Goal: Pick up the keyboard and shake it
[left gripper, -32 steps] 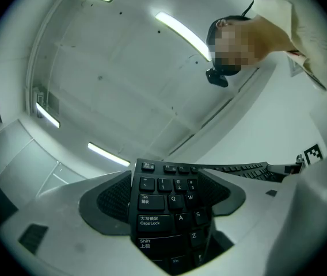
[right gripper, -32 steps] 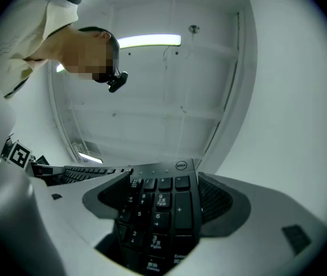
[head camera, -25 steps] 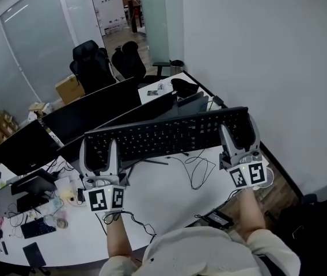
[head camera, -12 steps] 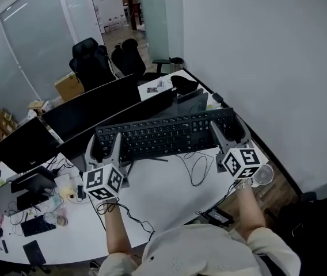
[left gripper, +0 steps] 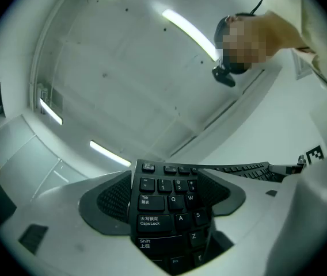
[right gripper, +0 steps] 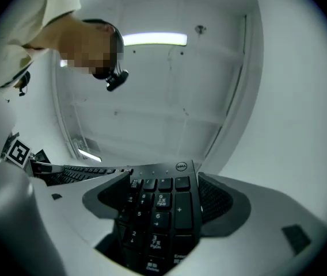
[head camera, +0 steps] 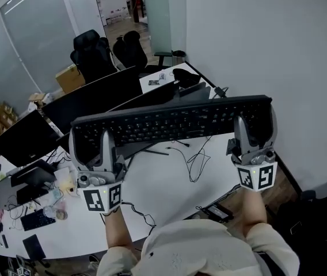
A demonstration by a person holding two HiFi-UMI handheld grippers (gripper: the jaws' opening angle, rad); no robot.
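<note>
A long black keyboard [head camera: 169, 122] hangs level in the air above the white desk [head camera: 169, 194], keys facing the head camera. My left gripper [head camera: 91, 148] is shut on its left end, the right gripper [head camera: 255, 125] on its right end. In the left gripper view the keyboard [left gripper: 166, 209] sits clamped in the left gripper [left gripper: 163, 194], with Tab, Caps Lock and Shift keys showing. In the right gripper view the number-pad end of the keyboard [right gripper: 158, 211] is pinched in the right gripper [right gripper: 163, 197]. Both gripper views look up at the ceiling. A thin cable [head camera: 195, 160] trails onto the desk.
Dark monitors [head camera: 103, 96] stand in a row just beyond the keyboard. Loose cables and a power strip [head camera: 215, 213] lie on the desk near its front edge. A white wall [head camera: 267, 39] rises close on the right. Office chairs [head camera: 94, 53] stand behind the desk.
The keyboard dipped lower and away half a second ago; now both grippers have swung it back up, closer to the head camera than a second ago.
</note>
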